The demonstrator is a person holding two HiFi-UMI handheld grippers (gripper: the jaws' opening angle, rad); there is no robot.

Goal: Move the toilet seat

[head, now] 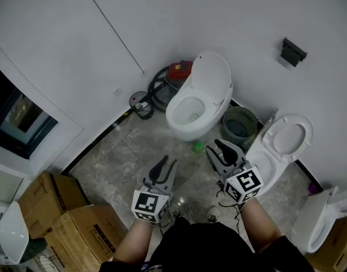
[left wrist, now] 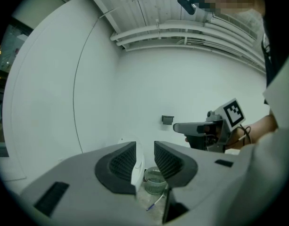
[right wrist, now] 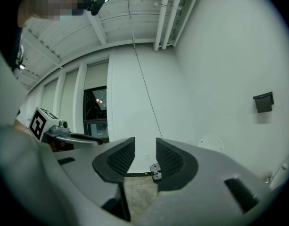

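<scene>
Fingers (left wrist: 119, 165) part open, empty, on left gripper (left wrist: 144, 157), right gripper (right wrist: 145, 155)

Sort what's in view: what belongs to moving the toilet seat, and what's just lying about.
Job in hand:
- middle toilet, lid raised
- right toilet, seat raised; which of the two is meant is unclear
- left tongs and right tongs, both open and empty

Lying about:
- green mesh bin
- cardboard boxes
- green ball
- black wall box
</scene>
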